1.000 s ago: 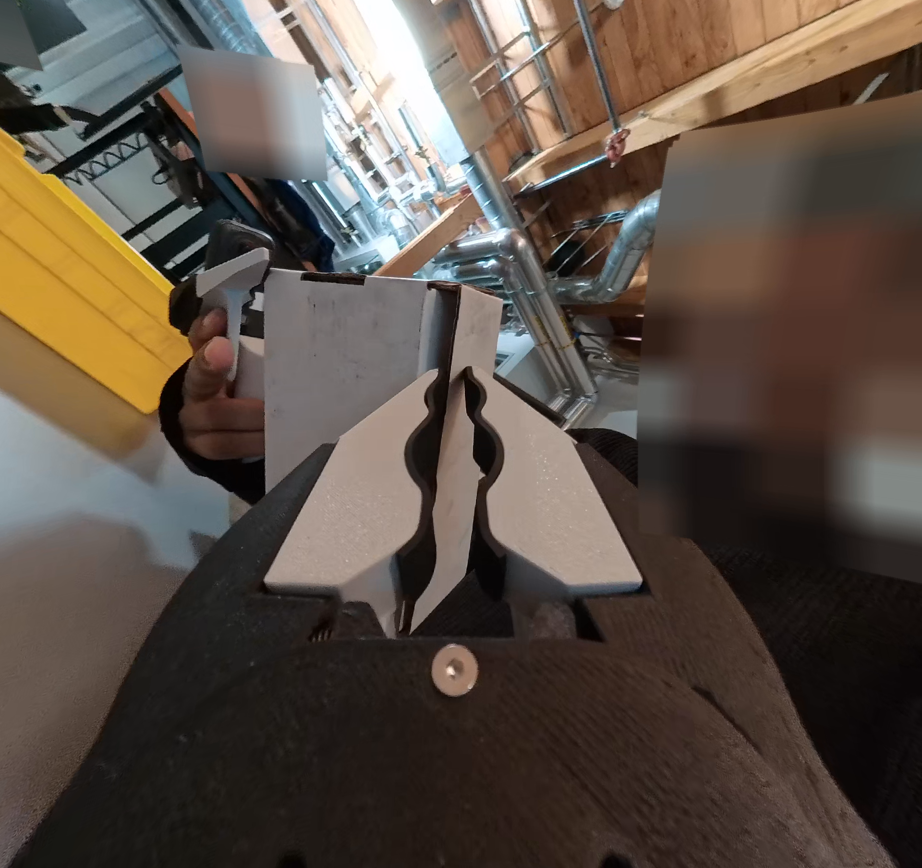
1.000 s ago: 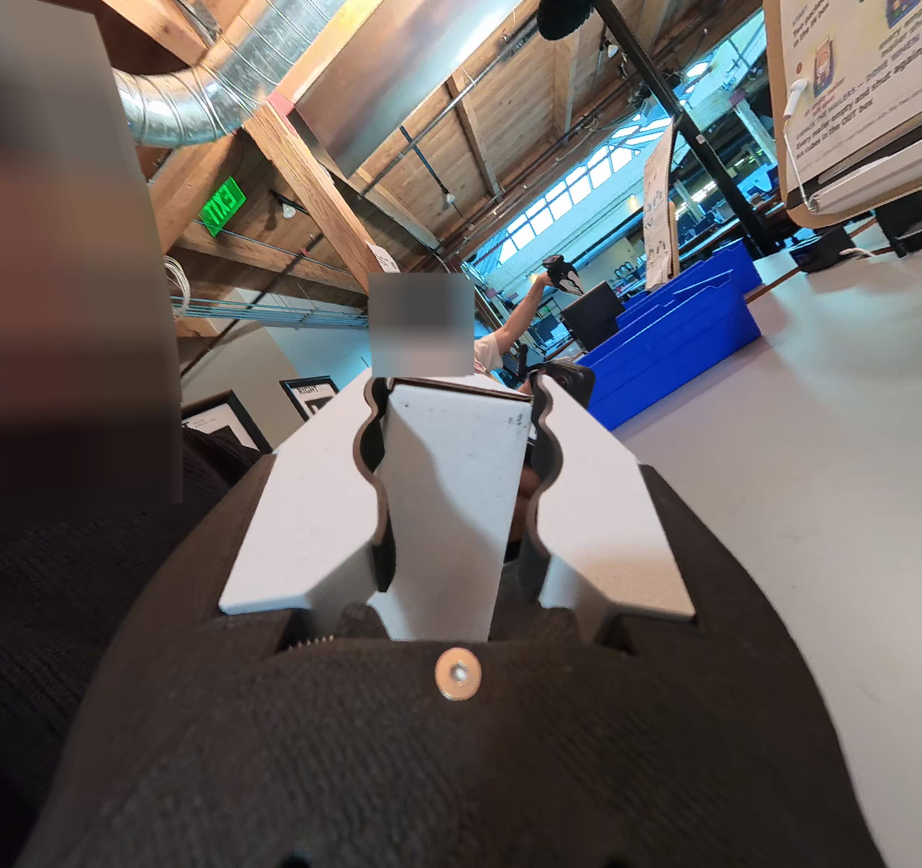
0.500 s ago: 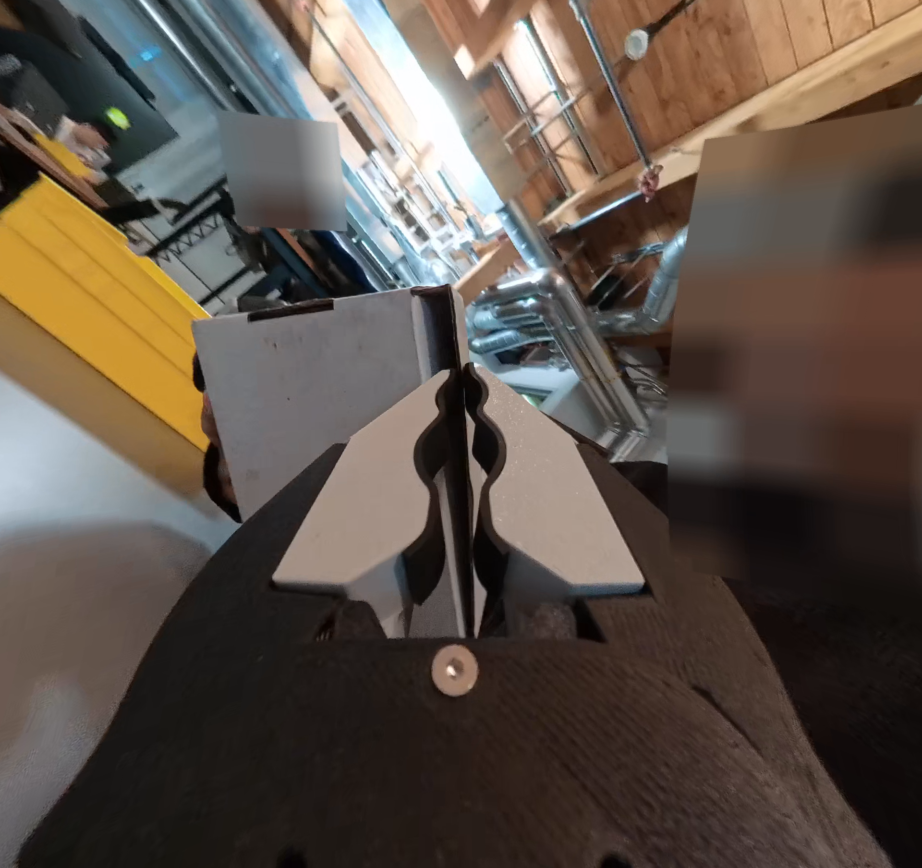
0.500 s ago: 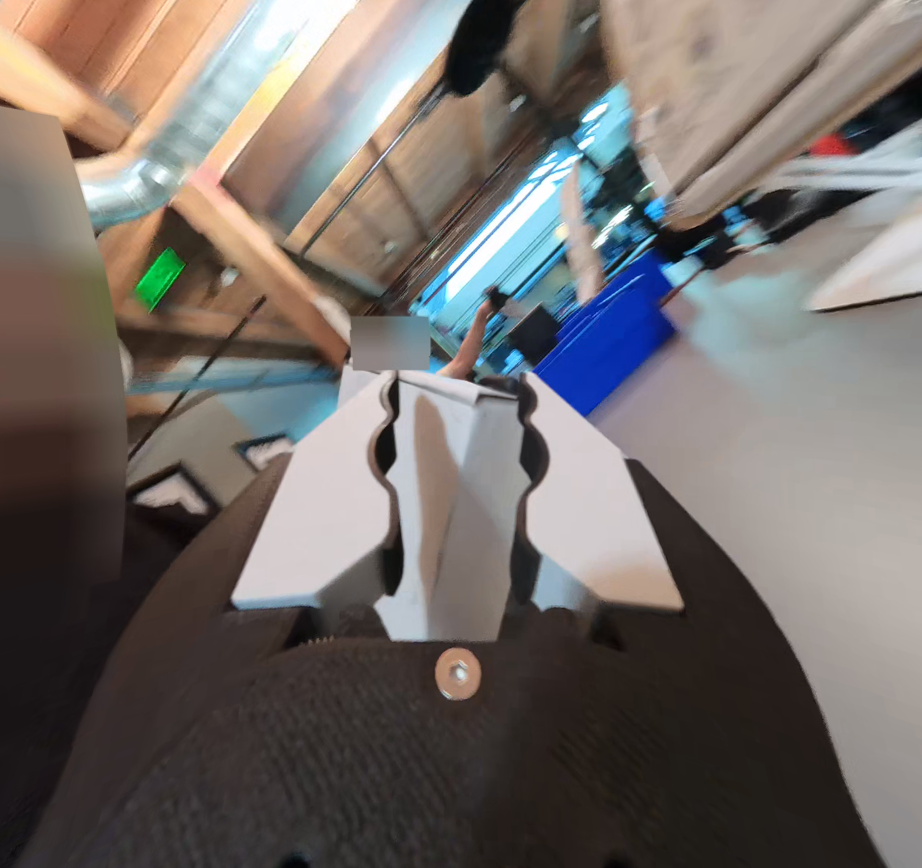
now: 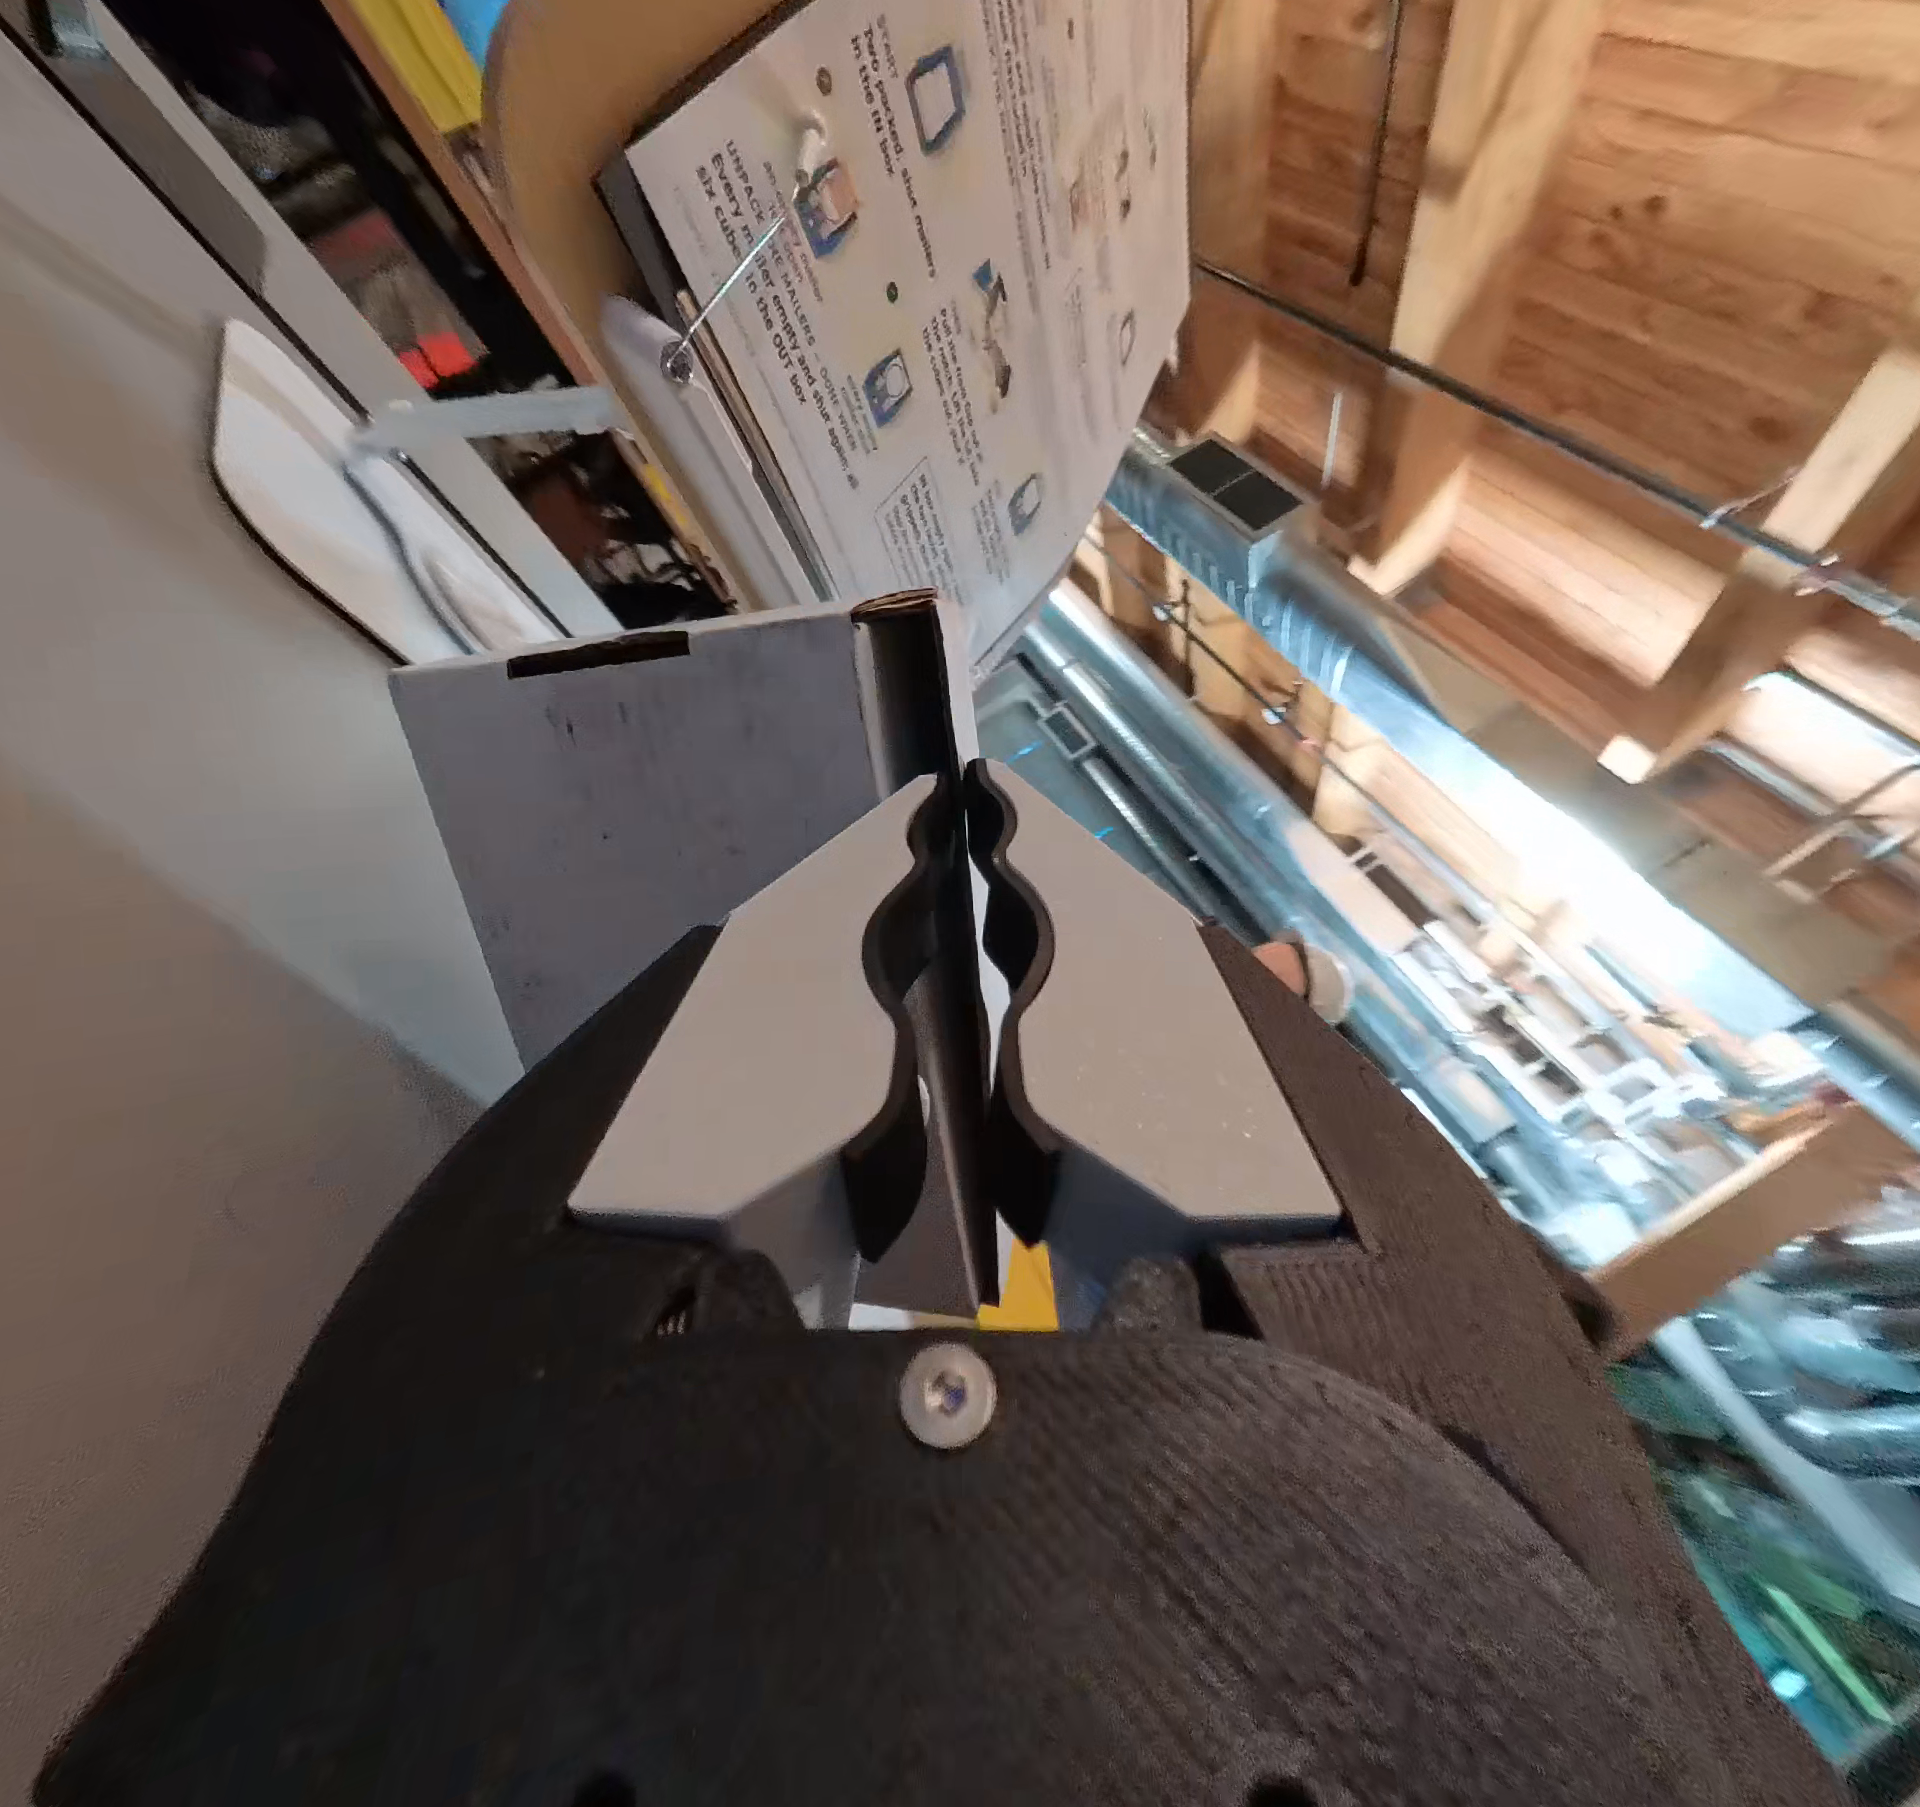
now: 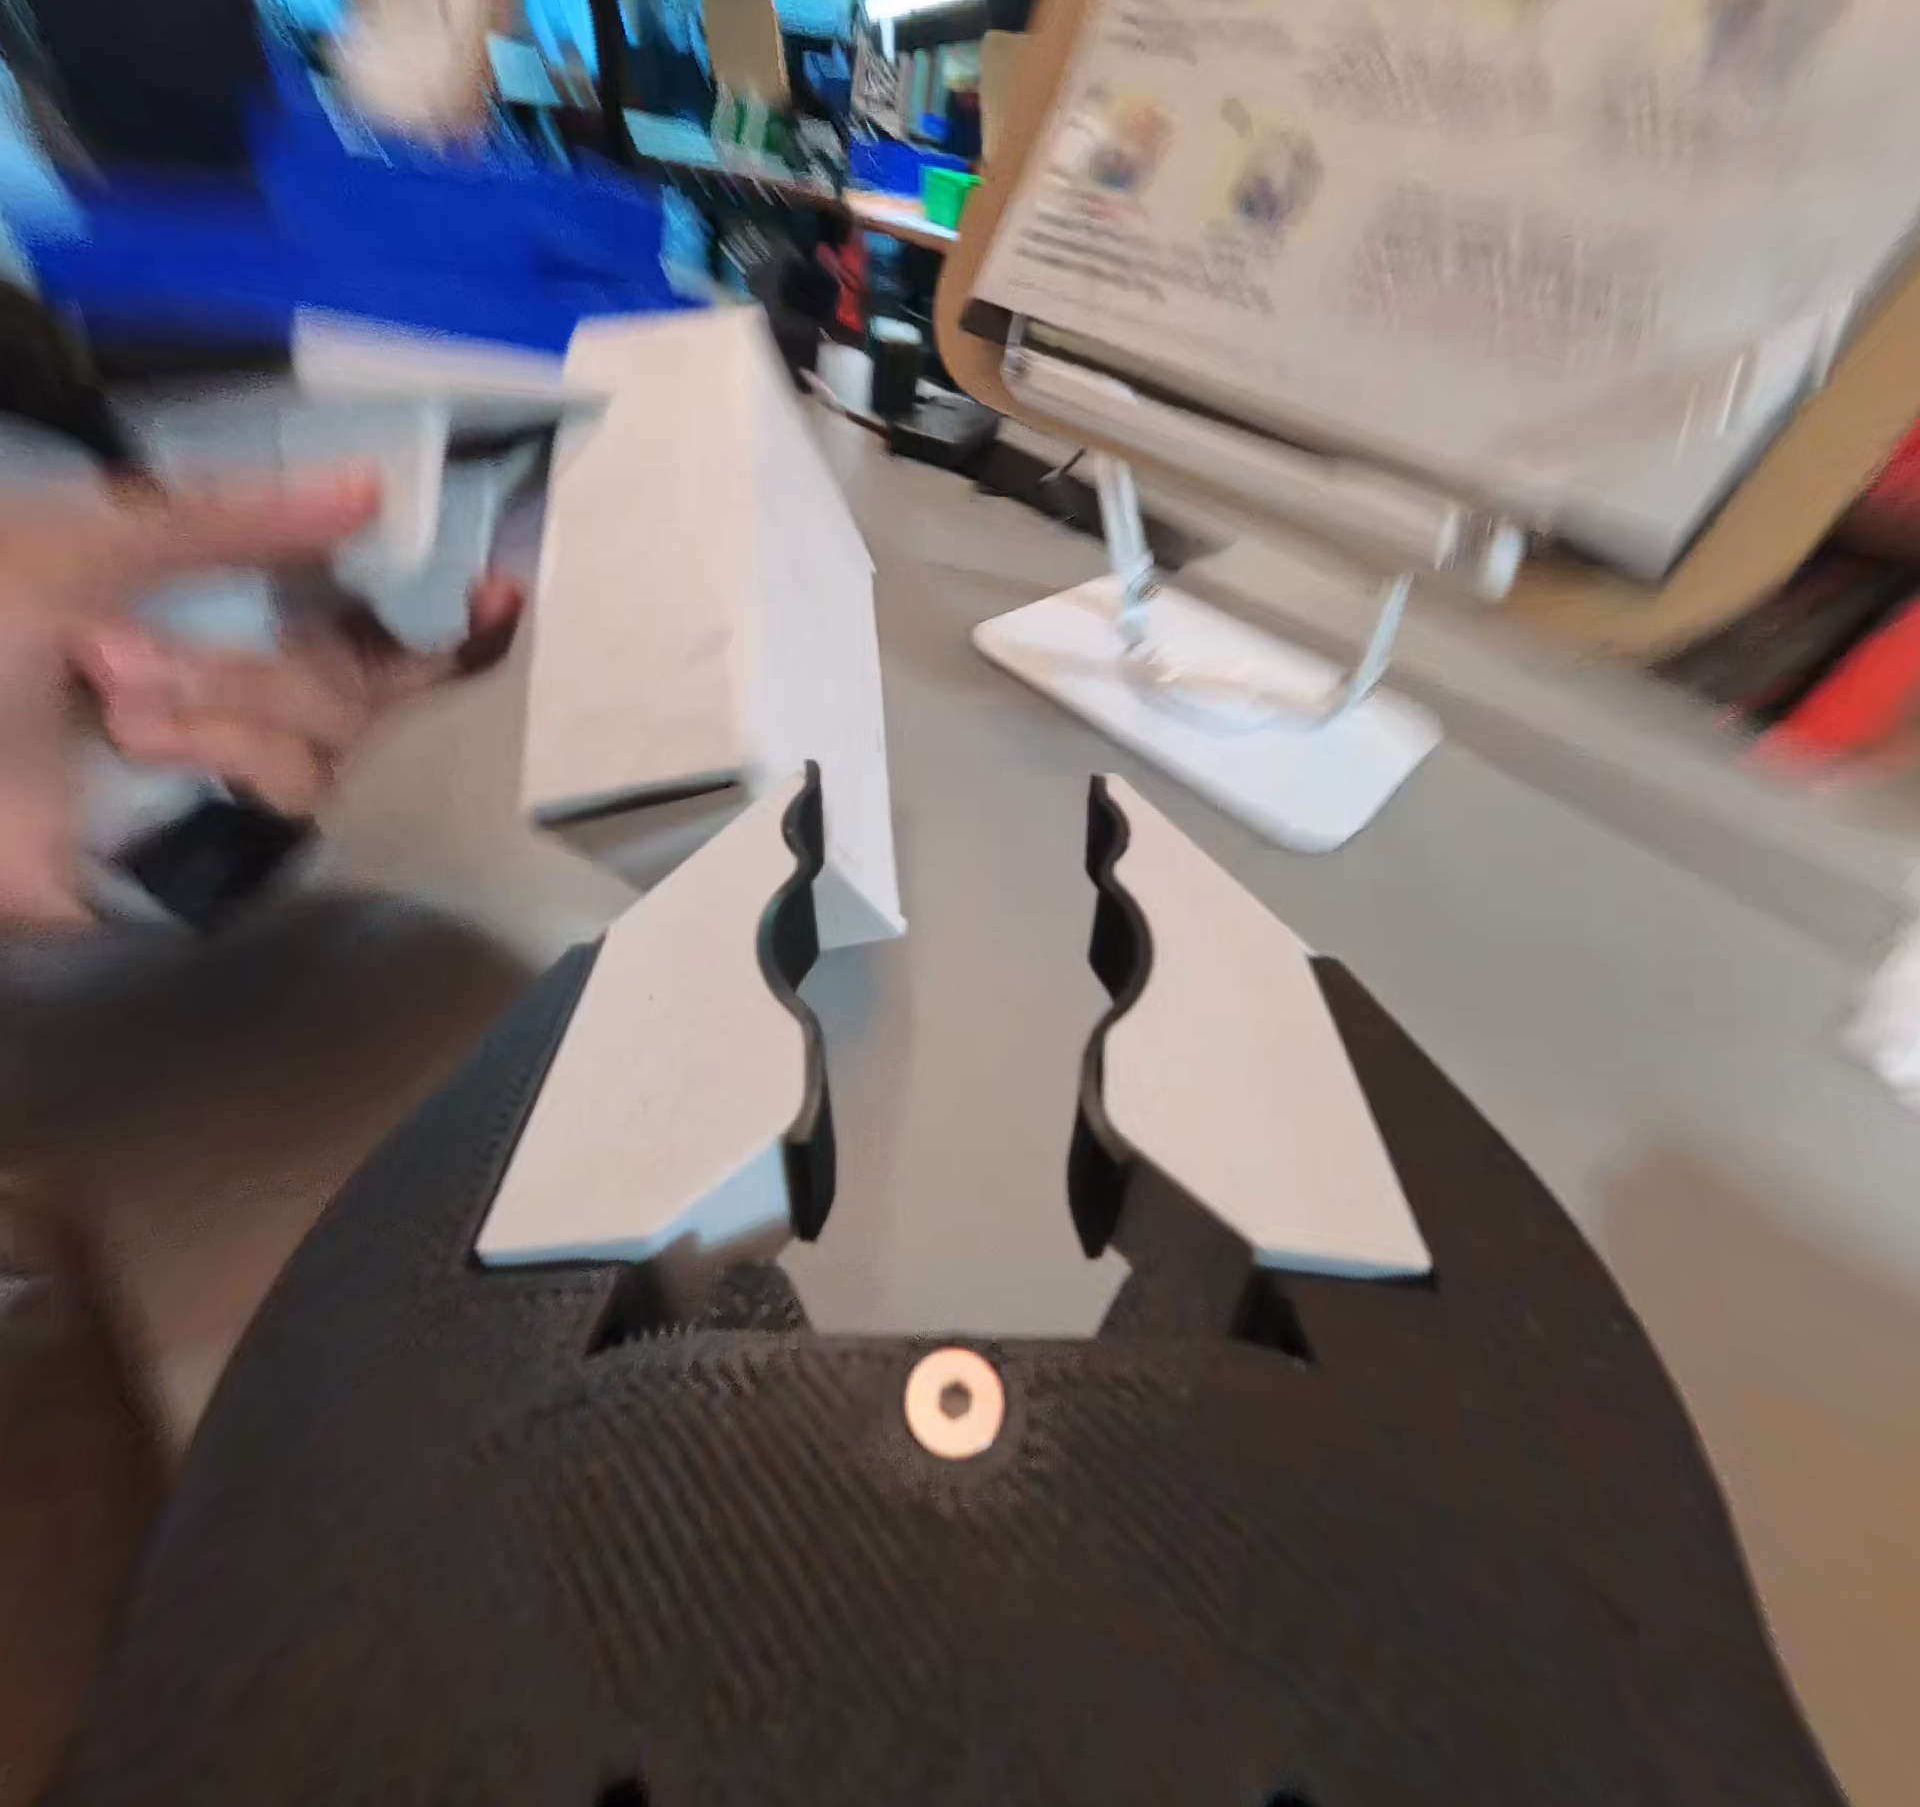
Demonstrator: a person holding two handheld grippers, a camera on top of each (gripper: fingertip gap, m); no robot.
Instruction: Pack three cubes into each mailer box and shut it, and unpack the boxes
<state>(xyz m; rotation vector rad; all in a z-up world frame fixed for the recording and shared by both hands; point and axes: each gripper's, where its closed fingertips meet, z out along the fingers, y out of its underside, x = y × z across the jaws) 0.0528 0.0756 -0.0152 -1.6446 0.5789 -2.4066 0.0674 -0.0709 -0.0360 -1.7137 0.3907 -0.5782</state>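
Observation:
My left gripper (image 5: 961,781) is shut on a thin flap of the white mailer box (image 5: 644,822), whose wall stands just left of the fingers. A small yellow patch (image 5: 1023,1290) shows low between the fingers; I cannot tell what it is. In the blurred right wrist view the mailer box (image 6: 696,573) stands on end ahead and left, held by the left gripper (image 6: 416,469) in a hand (image 6: 156,635). My right gripper (image 6: 951,791) is open and empty, its left finger just beside the box's near corner. No cubes are in view.
An instruction sheet on a board (image 6: 1455,199) stands on a white stand (image 6: 1216,708) at the right on the grey table (image 6: 1558,1030); it also shows in the left wrist view (image 5: 935,251). Blue bins (image 6: 364,230) are at the back left.
My right gripper has let go of the box, opened and swung down toward the table. My left gripper keeps its hold on the flap and has turned toward the instruction stand.

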